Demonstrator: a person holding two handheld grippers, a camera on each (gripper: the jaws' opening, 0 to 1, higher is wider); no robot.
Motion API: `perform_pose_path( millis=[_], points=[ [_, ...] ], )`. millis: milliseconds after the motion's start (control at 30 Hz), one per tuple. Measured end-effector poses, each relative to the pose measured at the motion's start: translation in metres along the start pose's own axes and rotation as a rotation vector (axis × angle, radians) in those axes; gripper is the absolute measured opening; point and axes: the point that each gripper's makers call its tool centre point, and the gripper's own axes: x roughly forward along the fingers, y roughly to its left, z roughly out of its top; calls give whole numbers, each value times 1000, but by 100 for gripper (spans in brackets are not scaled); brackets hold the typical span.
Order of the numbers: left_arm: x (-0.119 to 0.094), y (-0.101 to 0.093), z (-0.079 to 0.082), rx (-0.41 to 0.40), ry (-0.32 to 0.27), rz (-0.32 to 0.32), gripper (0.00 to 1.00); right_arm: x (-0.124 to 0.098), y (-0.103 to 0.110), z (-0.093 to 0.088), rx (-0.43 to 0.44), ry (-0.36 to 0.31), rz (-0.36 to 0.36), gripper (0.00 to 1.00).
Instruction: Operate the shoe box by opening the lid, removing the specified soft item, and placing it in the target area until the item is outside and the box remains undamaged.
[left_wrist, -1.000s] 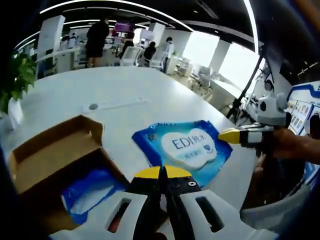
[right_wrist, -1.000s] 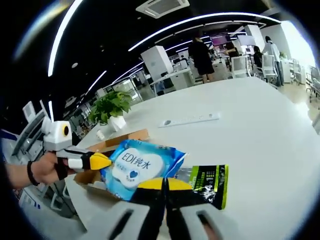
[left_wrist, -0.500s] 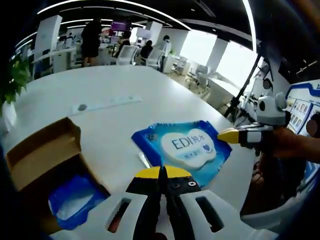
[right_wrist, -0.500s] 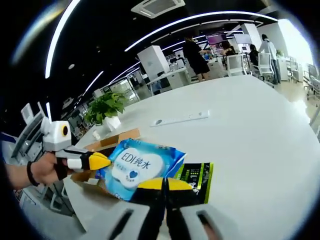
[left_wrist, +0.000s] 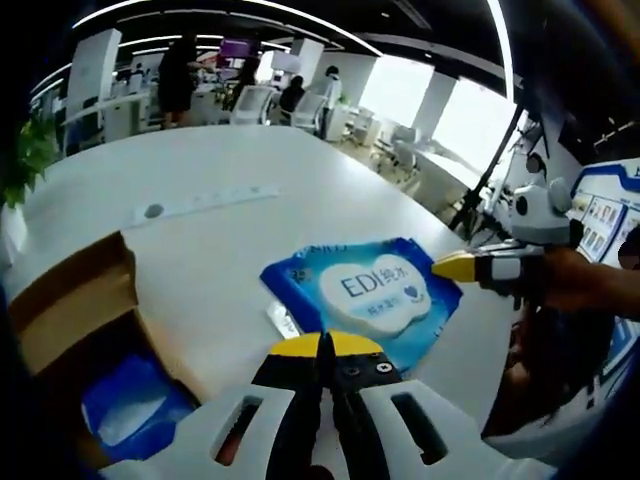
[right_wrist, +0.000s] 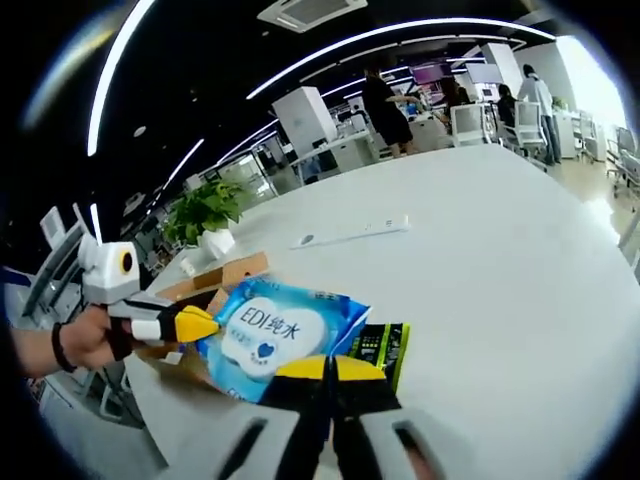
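left gripper (left_wrist: 322, 352): 6 o'clock in the left gripper view, jaws closed together, nothing visibly between them. Tip overlaps the near edge of the pack; contact or clamp can't be told.
right gripper (right_wrist: 328, 378): 6 o'clock in the right gripper view, jaws closed. In the left gripper view it comes in at 3 o'clock with its yellow tip on the pack's right corner; looks like a pinch on that corner.
wet-wipe pack (left_wrist: 365, 297): blue, soft, out of the box, over the tabletop (left_wrist: 250, 165) between the two grippers. Lifted or lying flat: can't tell. Long axis runs roughly 9 to 3 in the left gripper view.
key relation: pack sits dead ahead of both tips, right gripper at its end corner, left gripper at its long side. Right looks like the carrying one.
dark green packet (right_wrist: 380, 343): flat on the tabletop, partly under the pack, at 5 o'clock.
shoe box (left_wrist: 70, 310): 8 o'clock in the left gripper view, lid flap up, another blue pack (left_wrist: 125, 410) inside.
white strip (left_wrist: 205, 201): 11 o'clock, further back.
far: potted plant (right_wrist: 205, 210), people at desks.
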Motion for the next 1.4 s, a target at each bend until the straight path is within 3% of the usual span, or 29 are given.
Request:
perform_pose_path(
  millis=[1400],
  points=[
    [45, 14, -33, -25, 60, 92, 0, 41, -41, -27, 9, 72, 34, 0]
  ],
)
